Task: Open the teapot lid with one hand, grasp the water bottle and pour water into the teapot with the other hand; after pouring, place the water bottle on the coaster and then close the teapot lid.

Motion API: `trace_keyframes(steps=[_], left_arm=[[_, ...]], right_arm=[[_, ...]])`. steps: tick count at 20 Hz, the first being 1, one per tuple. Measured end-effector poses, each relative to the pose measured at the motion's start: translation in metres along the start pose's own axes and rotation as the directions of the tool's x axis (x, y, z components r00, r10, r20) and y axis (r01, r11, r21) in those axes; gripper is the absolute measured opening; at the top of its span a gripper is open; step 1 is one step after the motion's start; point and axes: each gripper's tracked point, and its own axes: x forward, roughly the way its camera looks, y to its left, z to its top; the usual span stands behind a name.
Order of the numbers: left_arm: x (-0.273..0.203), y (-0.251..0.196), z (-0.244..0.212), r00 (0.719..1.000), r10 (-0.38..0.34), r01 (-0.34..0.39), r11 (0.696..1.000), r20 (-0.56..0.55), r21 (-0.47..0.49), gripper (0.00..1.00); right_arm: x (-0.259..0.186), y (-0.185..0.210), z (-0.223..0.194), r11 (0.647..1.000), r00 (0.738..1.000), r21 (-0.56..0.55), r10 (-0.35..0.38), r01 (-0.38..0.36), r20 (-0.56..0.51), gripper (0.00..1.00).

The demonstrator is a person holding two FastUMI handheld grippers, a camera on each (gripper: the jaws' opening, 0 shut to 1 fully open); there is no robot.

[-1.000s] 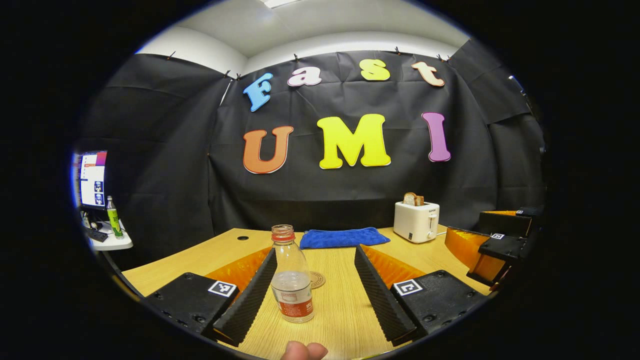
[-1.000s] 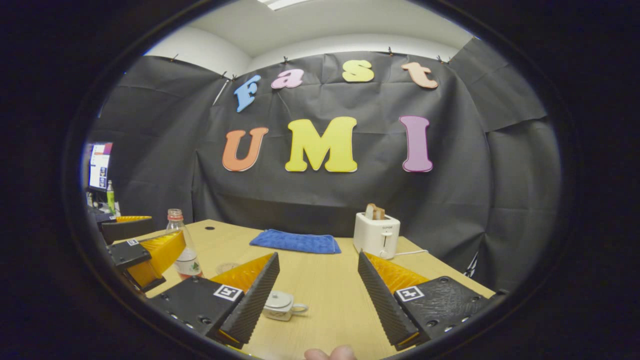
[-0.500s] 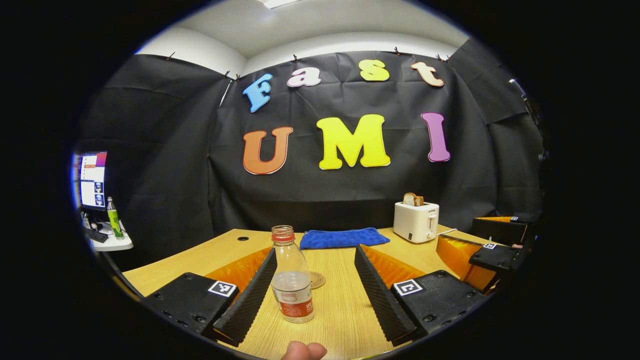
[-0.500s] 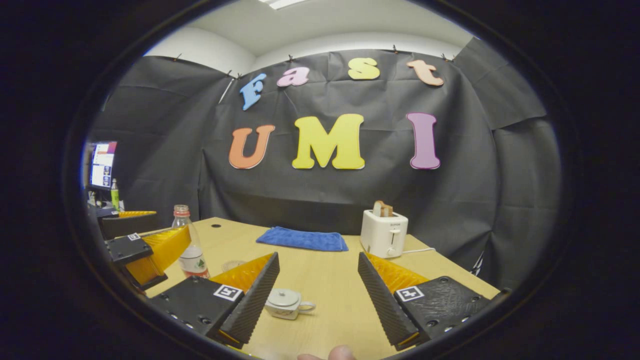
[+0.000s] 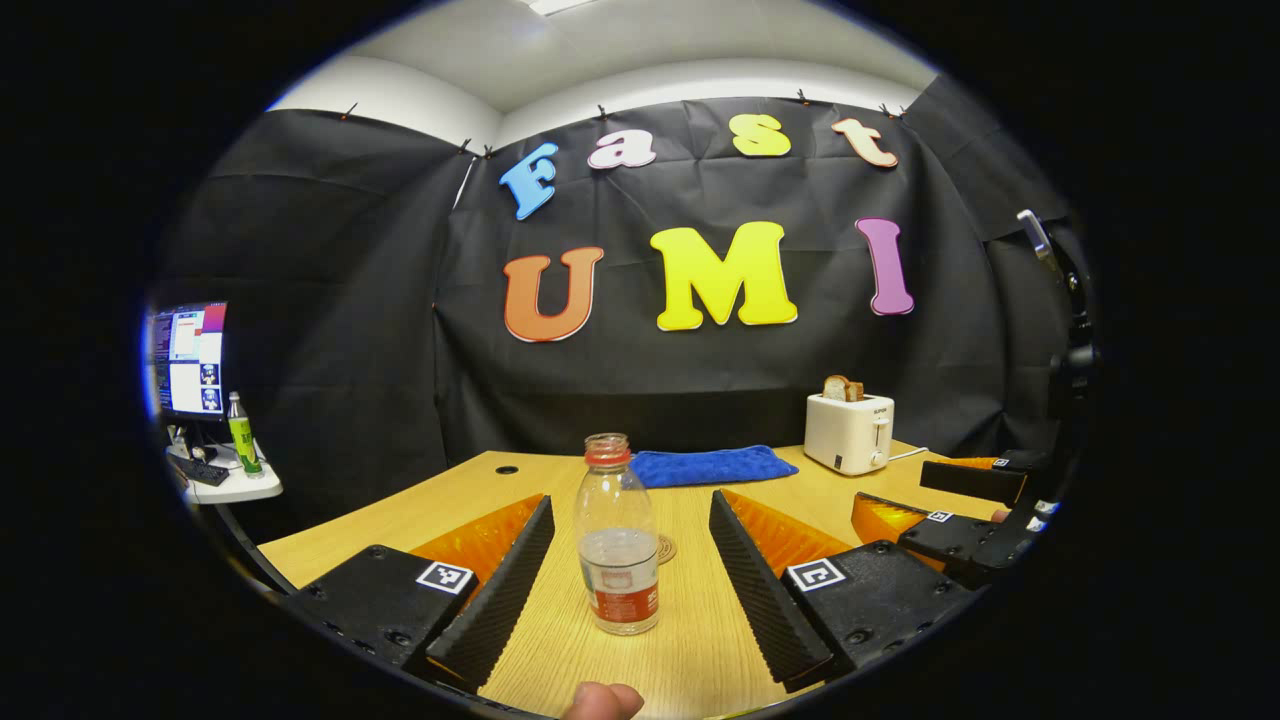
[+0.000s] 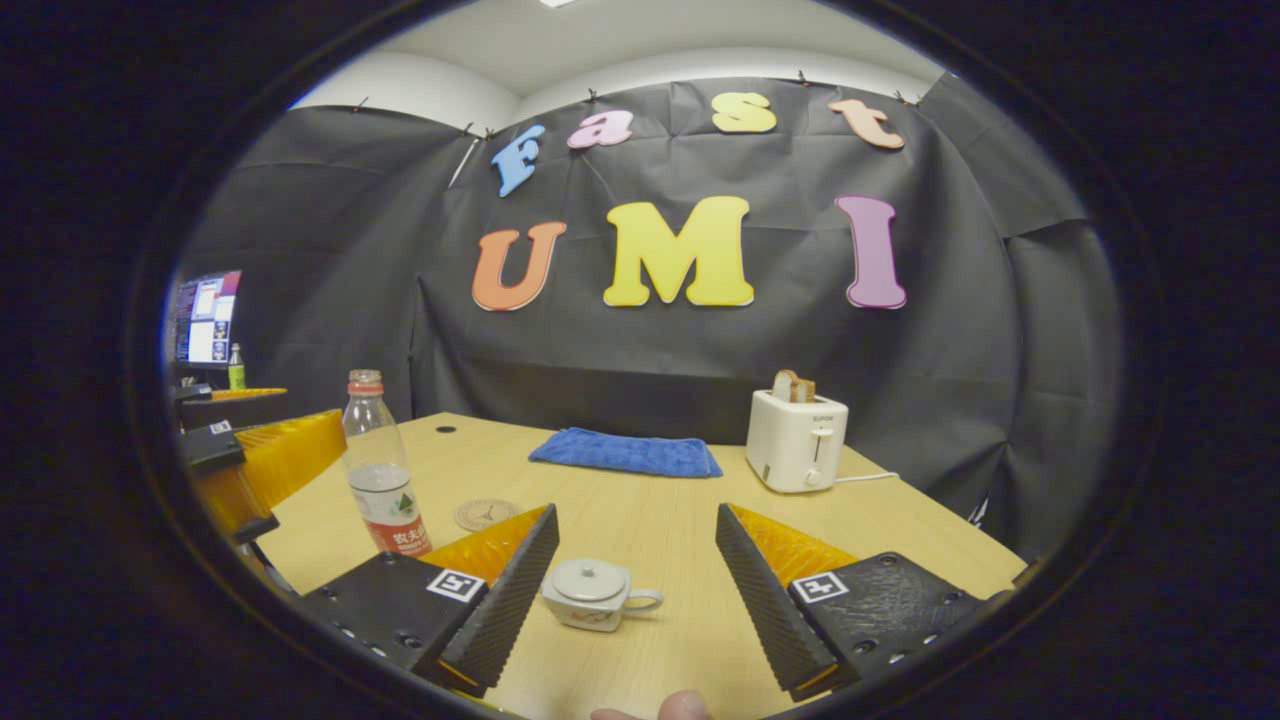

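My left tongs [image 5: 632, 585] gaped wide around the upright water bottle [image 5: 618, 548] on the counter [image 5: 420, 510], untouched, while my right tongs [image 6: 637, 590] stood equally open before the lidded teapot [image 6: 595, 594].

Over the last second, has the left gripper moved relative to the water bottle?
Yes. The left gripper shifted to its left: the water bottle, earlier beside one finger, now stands centred between the open jaws.

Clear glossy plastic water bottle [image 5: 619, 545]; matt wood-grain table [image 6: 640, 510]; glossy ceramic teapot [image 6: 595, 593]; blue cloth towel [image 6: 627, 453].
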Motion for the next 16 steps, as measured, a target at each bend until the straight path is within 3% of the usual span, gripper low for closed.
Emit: trace_keyframes(steps=[10,15,16], left_arm=[[-0.011,0.037,-0.016,0.998,0.059,-0.059,0.998,-0.036,-0.001,0.98],[-0.009,0.048,-0.021,0.996,0.077,-0.077,0.997,-0.046,0.002,0.98],[-0.009,0.049,-0.021,0.996,0.078,-0.078,0.997,-0.047,0.0,0.98]], right_arm=[[0.047,0.017,-0.037,0.999,0.998,-0.037,-0.009,0.007,-0.063,0.94],[0.055,0.021,-0.048,0.999,0.995,-0.043,-0.006,0.002,-0.098,0.71],[0.054,0.024,-0.048,0.999,0.994,-0.044,0.009,-0.014,-0.106,0.7]])
